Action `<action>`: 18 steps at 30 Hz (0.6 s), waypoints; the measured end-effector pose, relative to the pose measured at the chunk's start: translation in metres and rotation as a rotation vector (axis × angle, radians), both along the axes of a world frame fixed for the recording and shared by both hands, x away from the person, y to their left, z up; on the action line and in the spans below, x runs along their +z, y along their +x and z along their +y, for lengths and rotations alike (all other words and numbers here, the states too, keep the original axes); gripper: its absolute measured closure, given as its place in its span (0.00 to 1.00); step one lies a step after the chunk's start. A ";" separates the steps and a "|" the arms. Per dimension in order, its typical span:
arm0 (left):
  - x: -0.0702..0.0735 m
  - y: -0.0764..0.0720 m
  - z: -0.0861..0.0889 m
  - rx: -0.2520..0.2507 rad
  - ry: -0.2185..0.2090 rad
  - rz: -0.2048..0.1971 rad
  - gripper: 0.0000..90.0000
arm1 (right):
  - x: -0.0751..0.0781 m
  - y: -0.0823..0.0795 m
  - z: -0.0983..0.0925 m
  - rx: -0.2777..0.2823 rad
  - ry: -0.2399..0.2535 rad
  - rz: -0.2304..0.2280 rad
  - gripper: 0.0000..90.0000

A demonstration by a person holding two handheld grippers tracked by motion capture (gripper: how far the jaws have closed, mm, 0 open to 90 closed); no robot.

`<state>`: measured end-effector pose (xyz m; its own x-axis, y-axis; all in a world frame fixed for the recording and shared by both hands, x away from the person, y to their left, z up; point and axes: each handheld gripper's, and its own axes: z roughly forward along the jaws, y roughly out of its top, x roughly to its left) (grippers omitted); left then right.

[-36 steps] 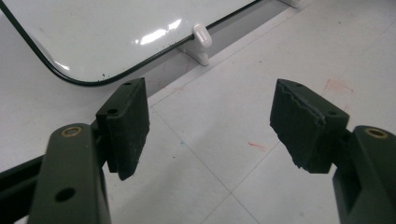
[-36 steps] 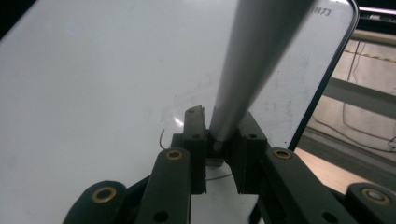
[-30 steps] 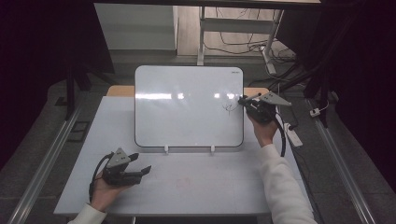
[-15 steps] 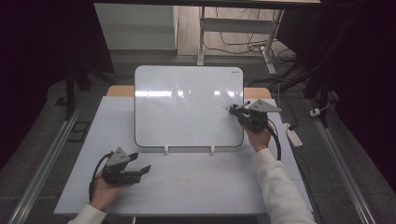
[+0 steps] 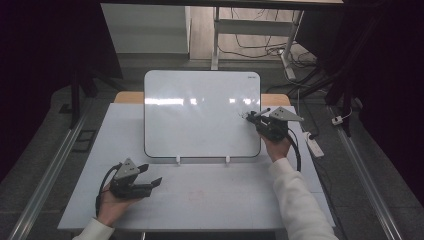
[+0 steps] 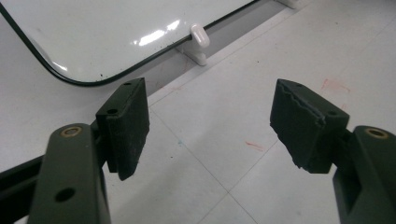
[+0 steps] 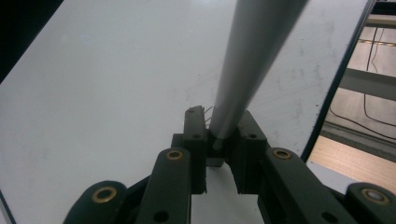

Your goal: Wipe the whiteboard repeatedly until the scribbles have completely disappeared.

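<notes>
Two grippers: mine.
Right gripper (image 5: pixel 252 118): clenched on my marker (image 7: pixel 252 70) at the whiteboard (image 5: pixel 200 115).
Left gripper (image 6: pixel 210 126): released, over the table (image 5: pixel 210 195).

This is looking like a lab or recording room set up for test work rather than a home. A plain white panelled tabletop (image 5: pixel 200 200) is sitting between metal floor rails (image 5: pixel 45 175), with dark surroundings closing in on both sides. Loose black cables (image 5: pixel 260 47) are trailing across the wooden floor behind, beside a metal desk frame (image 5: pixel 290 55), and a white power strip (image 5: pixel 314 146) is lying at the tabletop's right edge.
</notes>
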<state>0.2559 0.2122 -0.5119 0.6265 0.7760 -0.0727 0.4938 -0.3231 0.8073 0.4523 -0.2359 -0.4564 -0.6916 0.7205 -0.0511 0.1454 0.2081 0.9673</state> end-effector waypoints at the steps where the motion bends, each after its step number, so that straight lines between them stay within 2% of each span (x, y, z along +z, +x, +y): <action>1: 0.000 0.000 0.001 0.003 -0.001 0.001 0.33 | -0.001 -0.003 0.003 0.021 -0.016 0.010 0.86; 2: 0.000 0.001 0.001 0.006 -0.004 0.003 0.33 | -0.004 -0.006 0.007 0.053 -0.030 0.026 0.86; 3: -0.001 0.002 0.001 0.005 -0.003 0.006 0.33 | -0.005 -0.009 0.011 0.072 -0.091 -0.002 0.86; 4: -0.001 0.002 0.001 0.004 -0.002 0.007 0.33 | -0.003 -0.006 0.009 0.067 -0.076 0.005 0.86; 6: -0.002 0.003 -0.001 -0.002 0.004 0.008 0.33 | 0.003 0.002 0.002 0.004 -0.024 -0.014 0.86; 7: -0.001 0.002 -0.002 -0.004 0.006 0.007 0.33 | 0.003 0.002 0.002 0.004 -0.024 -0.014 0.86; 8: -0.001 0.001 -0.002 -0.005 0.008 0.005 0.32 | 0.006 0.006 -0.001 -0.020 0.011 -0.010 0.86; 9: 0.000 0.001 -0.002 -0.005 0.004 0.003 0.32 | 0.005 0.007 0.001 -0.018 0.035 0.002 0.86; 10: 0.000 0.000 -0.001 -0.003 0.002 0.000 0.32 | 0.005 0.007 0.001 -0.018 0.035 0.002 0.86; 11: 0.000 0.001 0.001 0.004 -0.005 0.001 0.32 | 0.000 0.002 0.012 0.056 -0.012 0.009 0.86; 13: -0.001 0.003 0.001 0.005 -0.004 0.006 0.33 | 0.002 0.002 0.015 0.066 -0.064 -0.012 0.86; 16: -0.001 0.002 -0.001 -0.003 0.003 0.007 0.33 | 0.014 0.015 0.003 -0.022 0.008 -0.023 0.86; 17: -0.001 0.002 -0.001 -0.003 0.003 0.007 0.33 | 0.014 0.015 0.003 -0.022 0.008 -0.023 0.86; 18: -0.001 0.002 -0.002 -0.005 0.005 0.004 0.33 | 0.017 0.019 -0.002 -0.048 0.038 -0.020 0.86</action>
